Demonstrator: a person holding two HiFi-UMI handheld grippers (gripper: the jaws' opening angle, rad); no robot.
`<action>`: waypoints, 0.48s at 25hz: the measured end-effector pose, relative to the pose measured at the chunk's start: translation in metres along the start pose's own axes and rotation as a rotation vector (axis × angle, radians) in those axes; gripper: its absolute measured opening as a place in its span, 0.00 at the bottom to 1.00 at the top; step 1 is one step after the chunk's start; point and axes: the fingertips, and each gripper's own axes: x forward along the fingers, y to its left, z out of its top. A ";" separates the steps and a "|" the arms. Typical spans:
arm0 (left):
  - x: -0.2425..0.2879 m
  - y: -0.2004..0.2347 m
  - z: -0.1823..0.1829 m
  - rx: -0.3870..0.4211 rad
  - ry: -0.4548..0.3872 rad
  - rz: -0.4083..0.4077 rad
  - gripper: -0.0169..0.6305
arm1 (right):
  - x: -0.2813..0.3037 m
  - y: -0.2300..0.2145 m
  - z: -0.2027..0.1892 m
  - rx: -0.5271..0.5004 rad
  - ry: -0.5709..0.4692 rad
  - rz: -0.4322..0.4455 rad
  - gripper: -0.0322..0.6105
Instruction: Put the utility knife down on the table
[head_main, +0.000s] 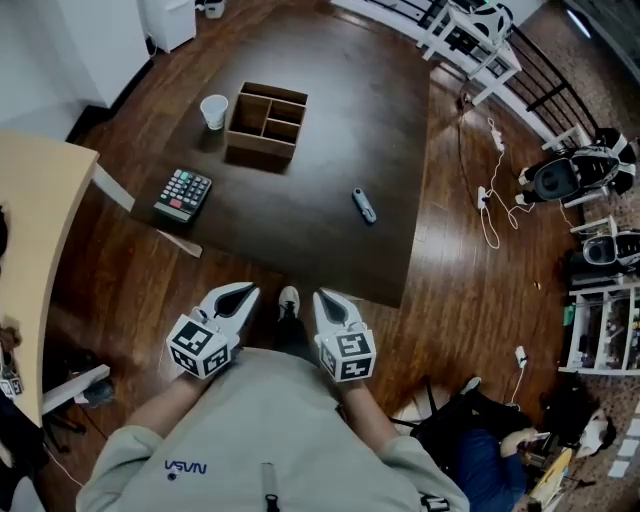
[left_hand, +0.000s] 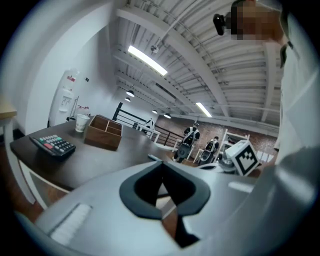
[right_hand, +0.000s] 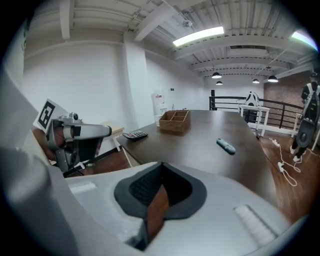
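The knife (head_main: 364, 205) lies on the table (head_main: 340, 110). My left claw (head_main: 243, 292) and right claw (head_main: 328, 297) are both shut, empty, well apart from it.

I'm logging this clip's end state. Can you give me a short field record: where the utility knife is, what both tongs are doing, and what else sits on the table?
utility knife: lies flat on the dark table, right of centre, nothing touching it
left tongs: shut, empty, close to the person's torso, short of the table's near edge
right tongs: shut, empty, beside the left tongs
other items: calculator at the table's left edge; paper cup beside the wooden box, farther back
task state: knife is down on the table
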 end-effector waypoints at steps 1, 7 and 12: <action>-0.011 -0.005 -0.008 -0.008 0.001 -0.016 0.03 | -0.006 0.013 -0.006 0.021 0.002 -0.004 0.05; -0.056 -0.036 -0.033 -0.012 0.003 -0.105 0.03 | -0.049 0.063 -0.052 0.050 0.072 -0.070 0.05; -0.070 -0.066 -0.038 0.012 0.008 -0.145 0.03 | -0.092 0.057 -0.051 0.079 0.036 -0.156 0.05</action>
